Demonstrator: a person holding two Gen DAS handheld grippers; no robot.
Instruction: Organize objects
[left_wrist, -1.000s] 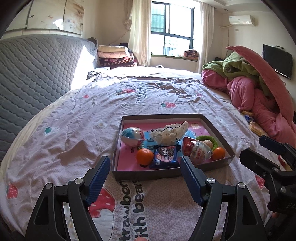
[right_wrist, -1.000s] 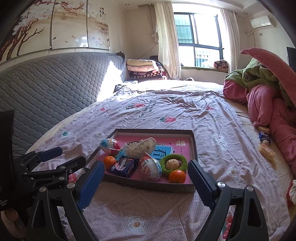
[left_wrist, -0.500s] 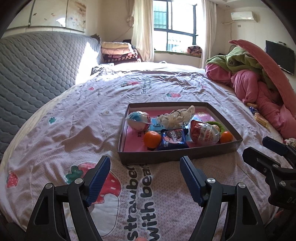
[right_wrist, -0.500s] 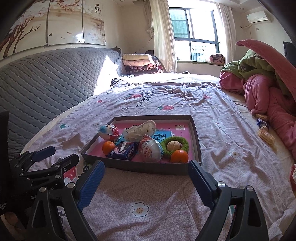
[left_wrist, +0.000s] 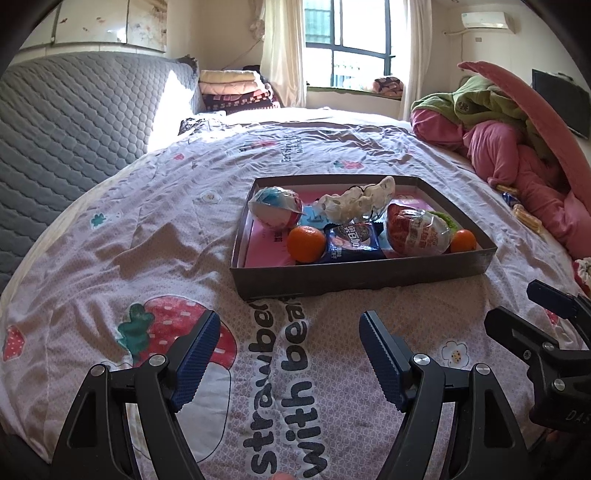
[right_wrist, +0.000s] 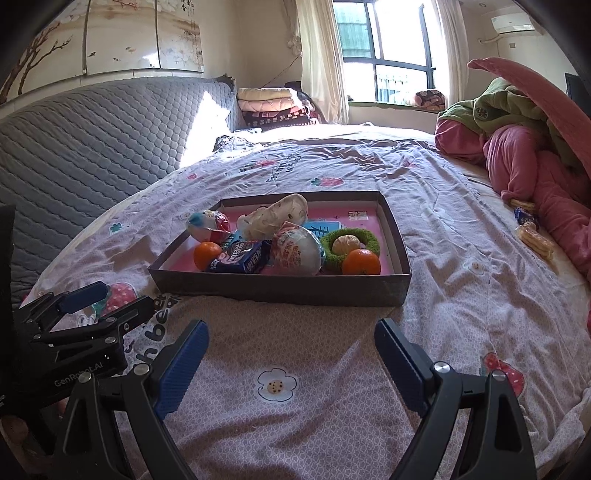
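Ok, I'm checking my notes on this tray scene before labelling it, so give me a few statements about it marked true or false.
1. Both the left gripper and the right gripper are open and hold nothing. True.
2. The cardboard tray holds three oranges. False: two, a left orange and a right orange.
3. The blue snack packet lies inside the tray. True.
4. The green ring lies on the quilt outside the tray. False: it sits inside, behind the right orange.
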